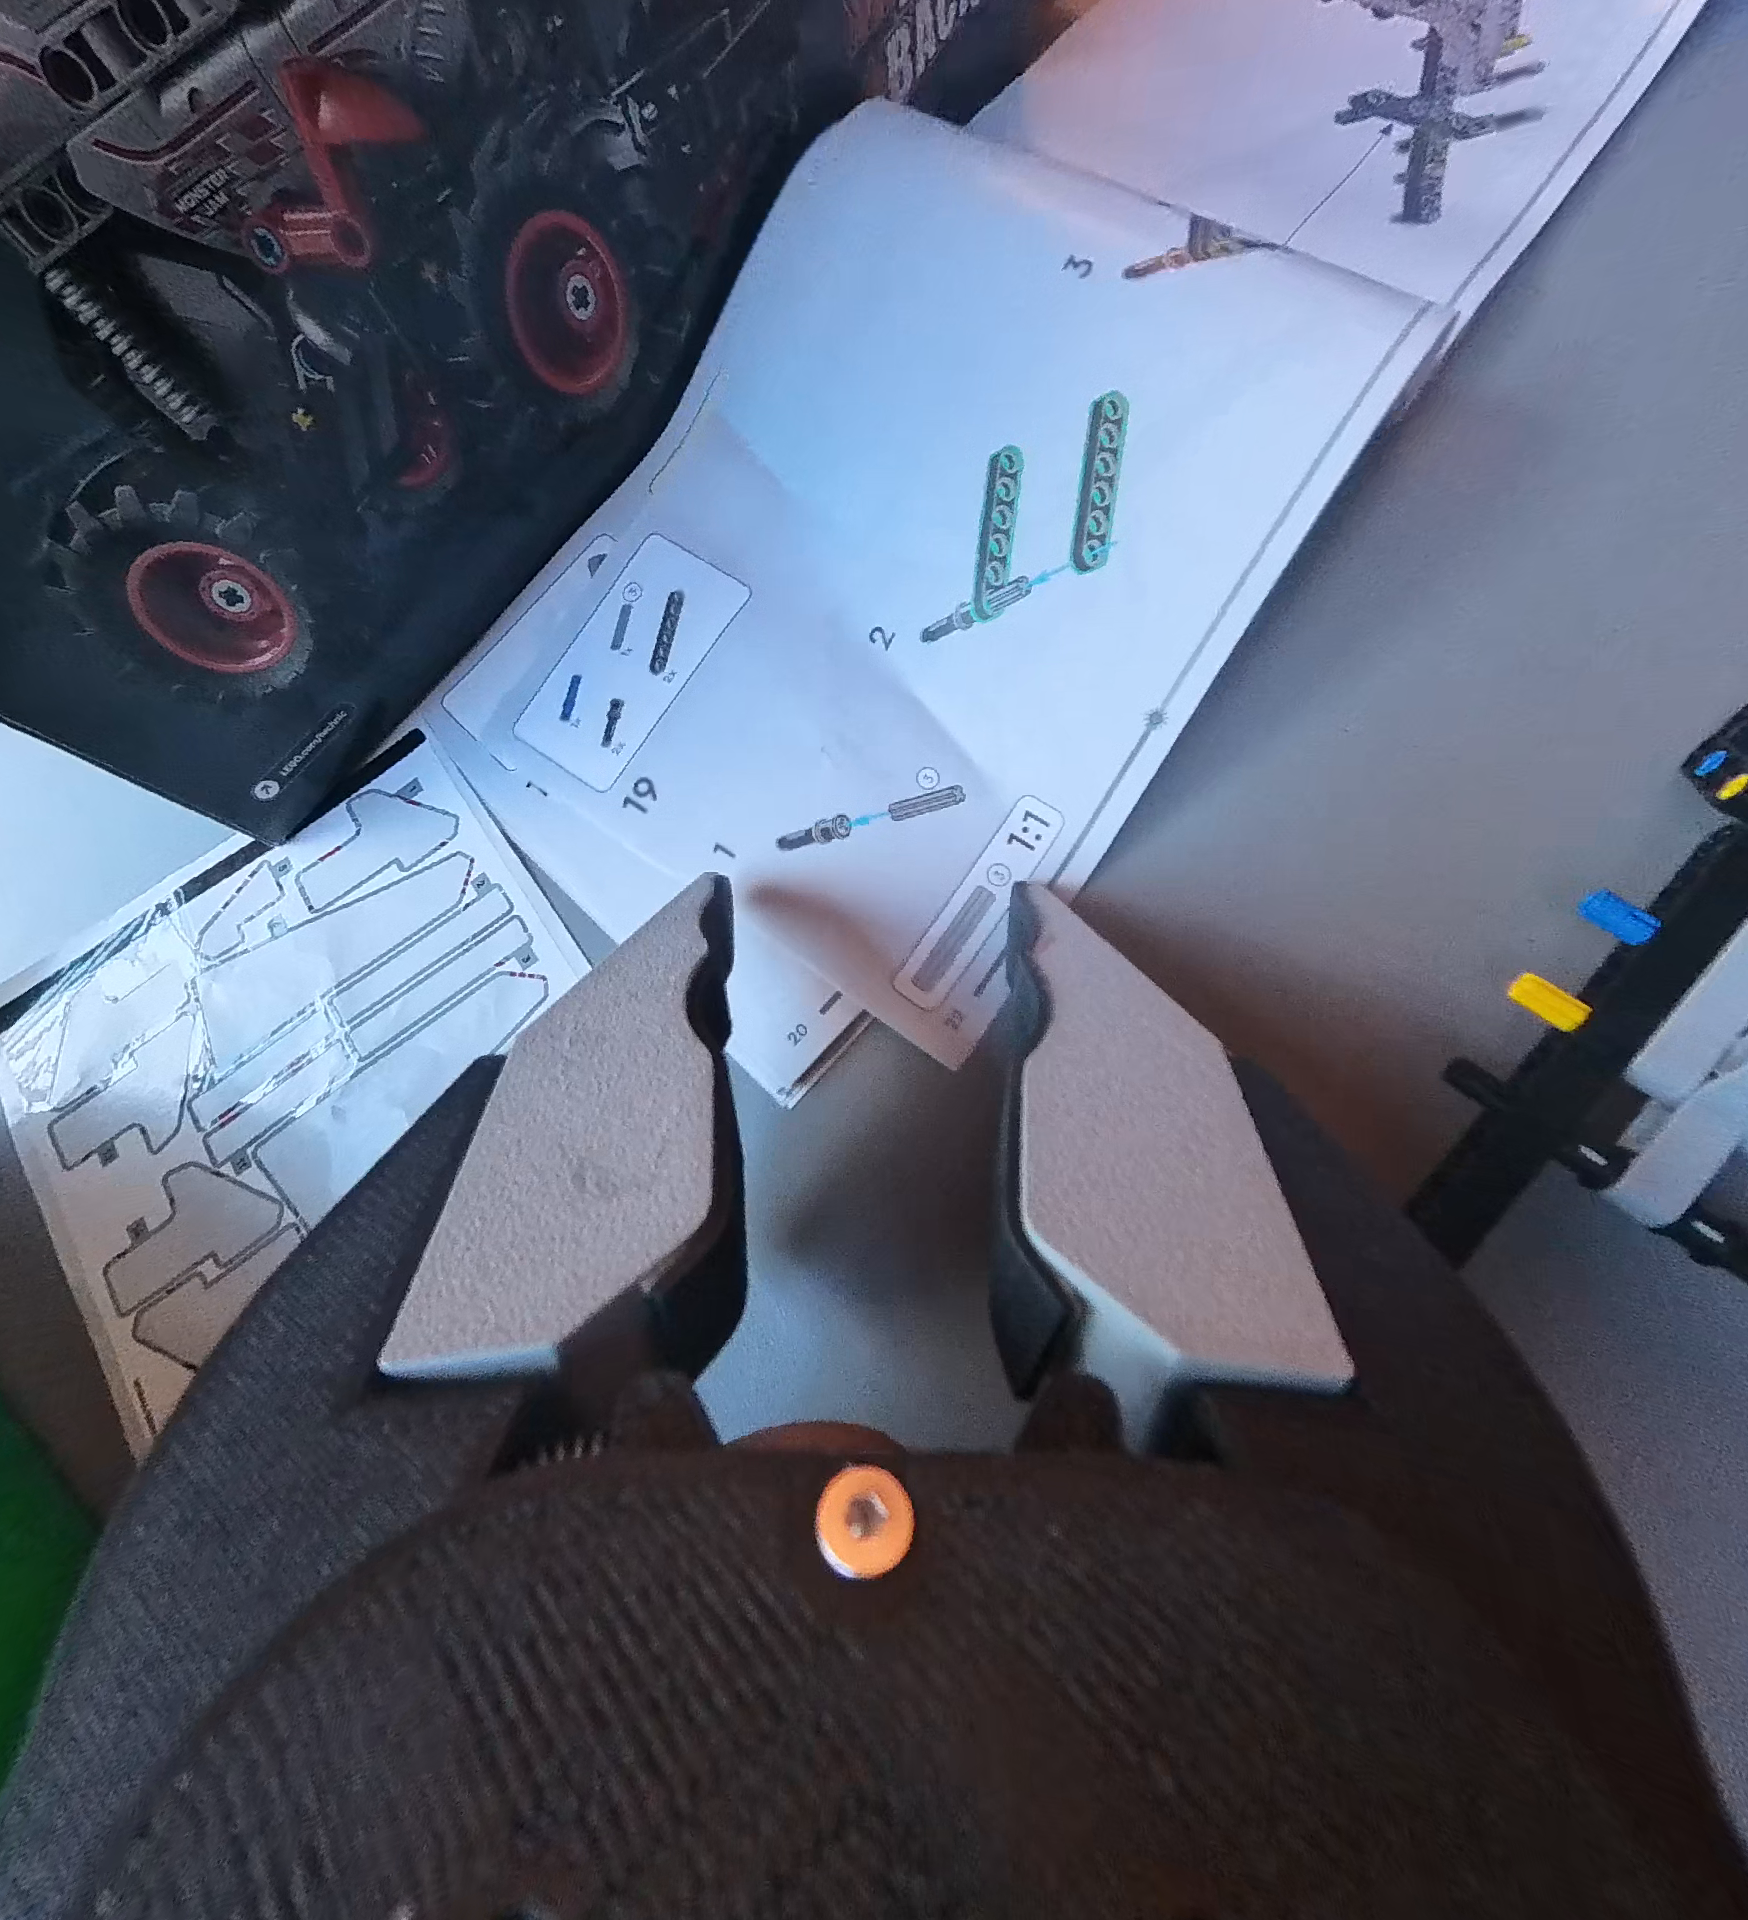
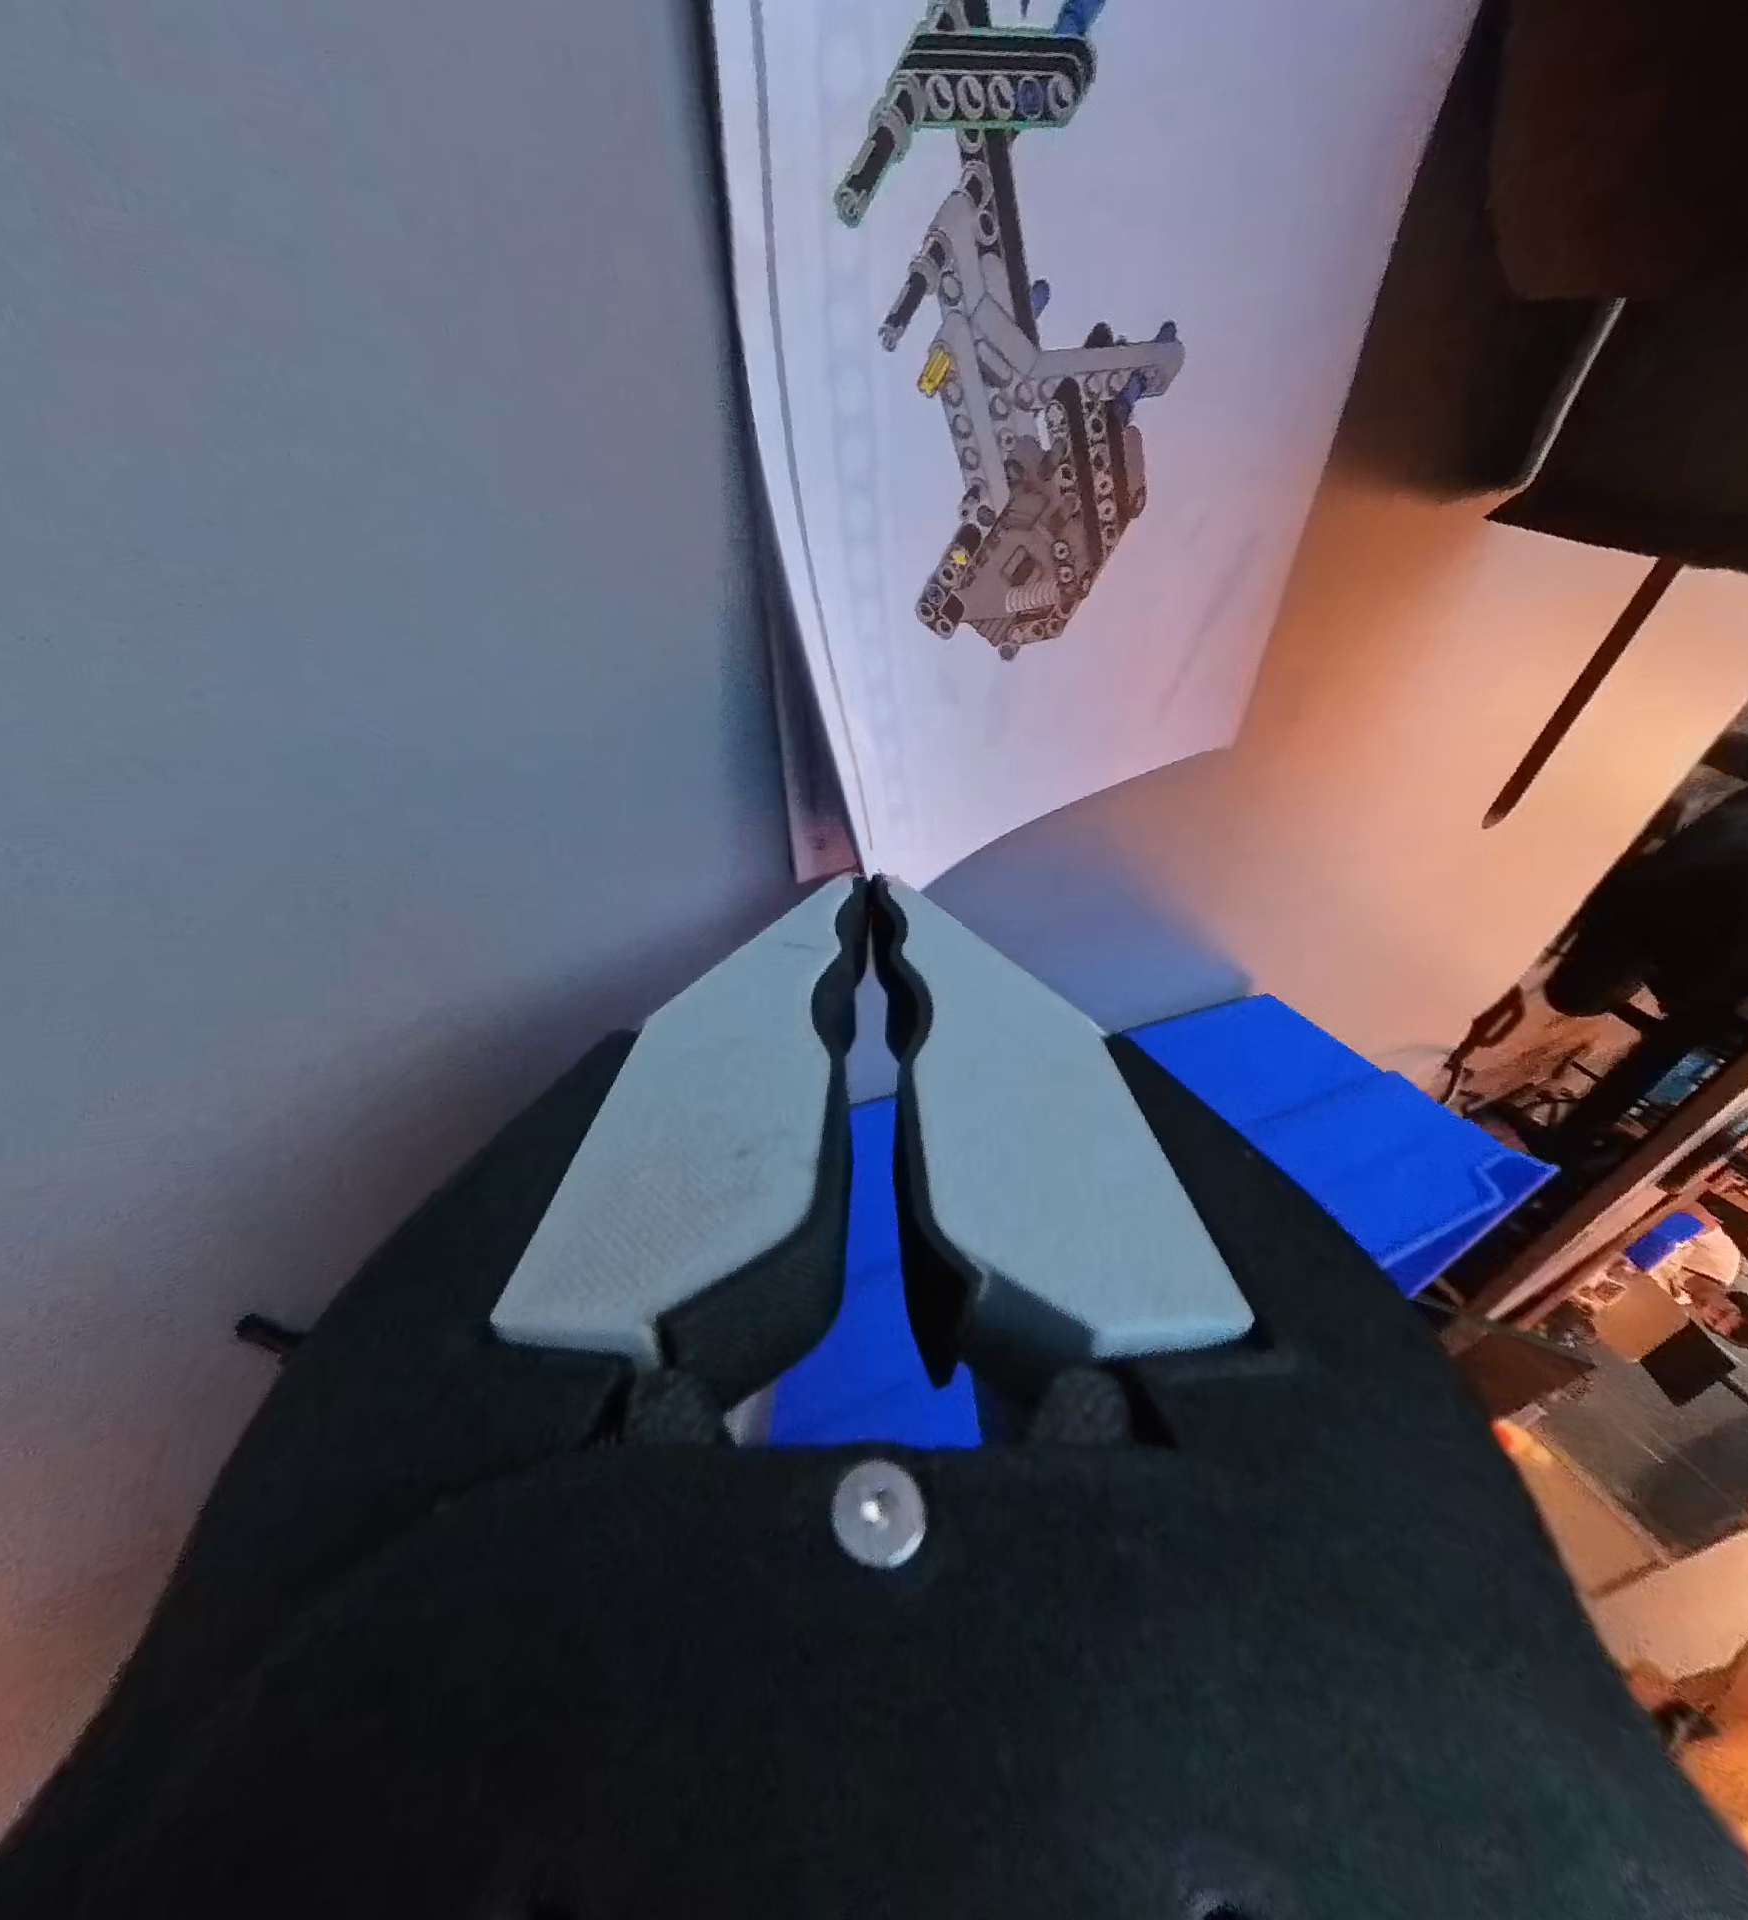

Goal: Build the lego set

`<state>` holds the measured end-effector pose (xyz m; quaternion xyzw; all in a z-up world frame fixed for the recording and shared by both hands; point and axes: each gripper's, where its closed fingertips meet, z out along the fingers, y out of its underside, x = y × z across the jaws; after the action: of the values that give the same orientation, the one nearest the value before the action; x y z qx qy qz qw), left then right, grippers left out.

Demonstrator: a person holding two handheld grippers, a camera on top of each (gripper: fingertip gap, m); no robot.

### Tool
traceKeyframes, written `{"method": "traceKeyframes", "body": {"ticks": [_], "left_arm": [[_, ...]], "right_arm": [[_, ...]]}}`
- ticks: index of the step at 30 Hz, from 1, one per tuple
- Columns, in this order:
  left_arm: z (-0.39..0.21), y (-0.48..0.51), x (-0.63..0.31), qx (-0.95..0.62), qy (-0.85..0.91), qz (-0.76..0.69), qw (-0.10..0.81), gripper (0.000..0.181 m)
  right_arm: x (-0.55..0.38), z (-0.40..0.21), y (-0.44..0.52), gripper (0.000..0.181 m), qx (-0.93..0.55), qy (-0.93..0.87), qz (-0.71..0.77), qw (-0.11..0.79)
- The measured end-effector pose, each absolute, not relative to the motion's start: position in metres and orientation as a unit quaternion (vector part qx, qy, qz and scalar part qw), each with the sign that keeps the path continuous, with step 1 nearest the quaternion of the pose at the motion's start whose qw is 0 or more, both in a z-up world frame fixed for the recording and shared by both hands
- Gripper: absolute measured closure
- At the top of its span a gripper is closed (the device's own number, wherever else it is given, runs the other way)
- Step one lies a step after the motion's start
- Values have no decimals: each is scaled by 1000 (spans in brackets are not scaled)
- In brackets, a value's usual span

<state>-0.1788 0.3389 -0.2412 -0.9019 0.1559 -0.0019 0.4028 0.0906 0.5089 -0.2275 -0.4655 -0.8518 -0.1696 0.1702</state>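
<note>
The right gripper (image 2: 868,883) pinches the corner of a booklet (image 1: 911,499) page, jaws pressed together. The left gripper (image 1: 870,894) hovers over the lower edge, jaws spread. The half-built model (image 1: 1701,1039) lies beside it on the surface. Turn slowly, pressing the booklet flat.

White instruction booklet (image 1: 849,436), black box (image 1: 226,416), blue bin (image 2: 1317,1122), grey table (image 1: 1576,468)

The left claw (image 1: 870,894) has two pale grey wedge fingers with wavy black inner pads, set in a black ribbed body with an orange-ringed screw (image 1: 864,1521). The right claw (image 2: 871,883) is alike, its screw (image 2: 878,1513) plain silver.
</note>
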Motion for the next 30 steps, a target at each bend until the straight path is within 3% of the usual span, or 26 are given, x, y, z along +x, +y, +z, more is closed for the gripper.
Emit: {"method": "traceKeyframes", "body": {"ticks": [18,20,26,30], "left_arm": [[-241,339,-179,-902,156,1,403,129],[-240,339,-181,-901,152,7,407,129],[-218,341,-185,-886,123,-6,448,128],[-199,341,-190,-870,104,-10,481,130]], "right_arm": [[87,-220,505,181,-475,-849,-152,173],[85,-218,494,174,-485,-847,-126,177],[41,-187,433,167,-491,-830,17,265],[-14,-155,397,181,-507,-750,181,386]]}}
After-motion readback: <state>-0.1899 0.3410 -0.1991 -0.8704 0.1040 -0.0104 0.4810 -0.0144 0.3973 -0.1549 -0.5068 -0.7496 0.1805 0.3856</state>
